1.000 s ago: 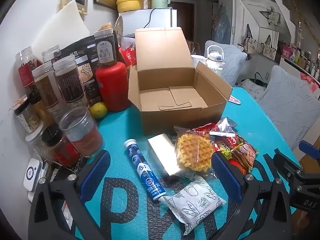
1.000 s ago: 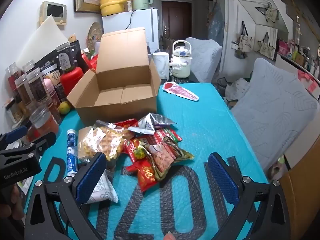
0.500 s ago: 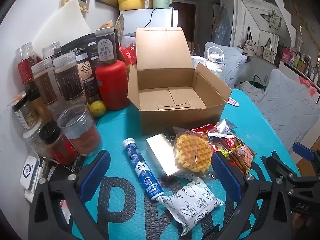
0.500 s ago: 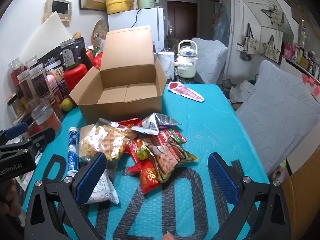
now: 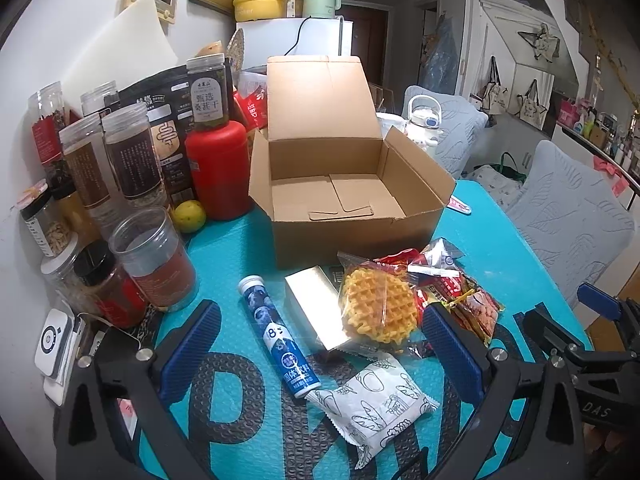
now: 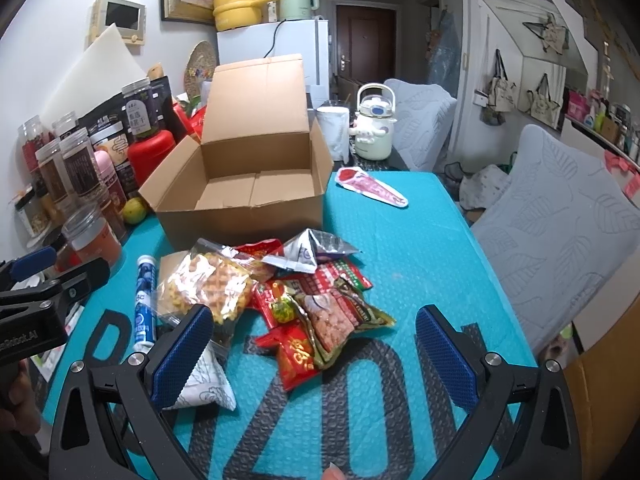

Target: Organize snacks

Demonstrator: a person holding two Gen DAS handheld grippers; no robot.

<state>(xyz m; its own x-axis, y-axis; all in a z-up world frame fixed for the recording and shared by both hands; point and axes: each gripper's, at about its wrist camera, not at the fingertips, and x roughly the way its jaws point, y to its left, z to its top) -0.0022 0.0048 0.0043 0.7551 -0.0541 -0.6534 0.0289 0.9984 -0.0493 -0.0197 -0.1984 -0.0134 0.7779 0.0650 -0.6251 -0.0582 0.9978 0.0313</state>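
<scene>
An open empty cardboard box (image 5: 340, 200) (image 6: 248, 196) stands on the teal table mat. In front of it lies a pile of snacks: a wrapped waffle (image 5: 378, 308) (image 6: 208, 284), a gold box (image 5: 316, 312), a blue tube (image 5: 278, 336) (image 6: 144, 300), a white bread-print packet (image 5: 372, 396) (image 6: 202, 380), red packets and a peanut packet (image 6: 328, 316), and a silver pouch (image 6: 308, 252). My left gripper (image 5: 320, 352) is open above the tube and white packet. My right gripper (image 6: 316, 352) is open above the red packets. Neither holds anything.
Jars and canisters (image 5: 120, 184), a red canister (image 5: 218, 168) and a lime (image 5: 190, 216) crowd the left edge by the wall. A white kettle (image 6: 374, 128) stands behind the box. A red-and-white pouch (image 6: 372, 188) lies at the far right. Grey chair cushions (image 6: 560, 216) flank the table's right side.
Both grippers have drifted slightly forward toward the snack pile, still open. The snacks and box have not moved.
</scene>
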